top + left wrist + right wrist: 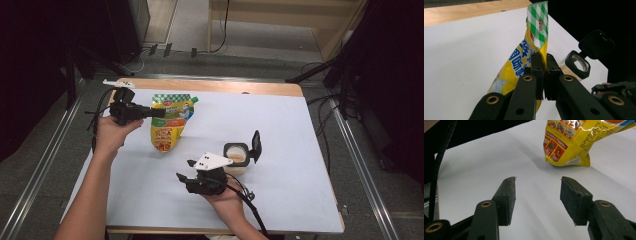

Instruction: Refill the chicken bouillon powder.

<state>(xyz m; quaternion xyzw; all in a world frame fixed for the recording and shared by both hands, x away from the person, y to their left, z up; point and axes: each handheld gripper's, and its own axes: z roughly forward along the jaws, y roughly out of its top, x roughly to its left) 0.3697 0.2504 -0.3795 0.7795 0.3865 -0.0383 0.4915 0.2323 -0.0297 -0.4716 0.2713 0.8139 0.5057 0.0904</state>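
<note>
Yellow pouch (524, 62) clamped between fingers (537, 72) of left gripper (159, 112), pinched at edge just below green-checked top strip. Pouch seen tilted, lower end resting on white table (280, 125) (upper end lifted by grip). Right gripper (184, 170) held low over table, fingers (506, 197) parted, nothing between them; pouch well ahead of them. Open jar (236, 158), black lid flipped up, stood just beside right gripper.
</note>
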